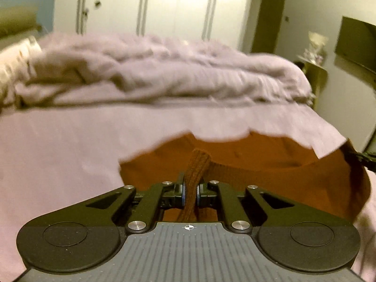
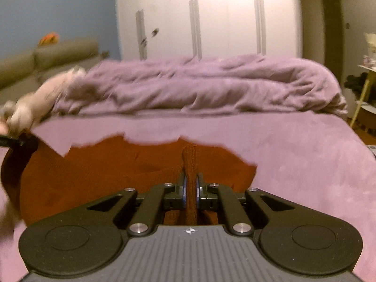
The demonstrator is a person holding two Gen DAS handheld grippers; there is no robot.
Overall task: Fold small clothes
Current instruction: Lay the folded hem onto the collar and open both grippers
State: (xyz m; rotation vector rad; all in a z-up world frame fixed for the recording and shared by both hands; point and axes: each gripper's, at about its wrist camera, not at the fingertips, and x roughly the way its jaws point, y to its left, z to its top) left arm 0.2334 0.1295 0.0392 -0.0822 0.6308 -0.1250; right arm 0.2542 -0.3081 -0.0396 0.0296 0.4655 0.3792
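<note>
While both grippers pinch cloth, this is how things stand:

Garment: a rust-orange knit garment (image 1: 270, 171) lies spread on the pink sheet (image 1: 58, 152) at the near side of the bed, its far edge ragged against the sheet; in the right wrist view it (image 2: 94, 176) runs off to the left.

Left gripper: the left gripper (image 1: 190, 191) is clamped on a ribbed strip of the garment, which stands up between the blue-edged pads.

Right gripper: the right gripper (image 2: 190, 191) is likewise clamped on a ribbed fold, pads pressed tight on it.

Other tool in view: a dark piece at the right edge of the left wrist view, just beside the cloth, is probably the right gripper; a matching one shows at the left edge of the right wrist view.

Step in hand: judging by two grips on one near edge, this looks like the start of a fold, with that edge picked up and the rest resting on the sheet.

Next move: it would call for carrying both pinched points together, level with each other, over the garment toward its far edge, then setting them down before letting go.

Risk: uneven travel would skew the fold; thin knit may slip from the pads.

Beyond: a rumpled duvet (image 1: 164, 75) lies across the far side, well apart from the garment; a white wardrobe (image 2: 211, 18) stands behind.

Writing: none readable; only a small round target mark sits on each gripper body.
</note>
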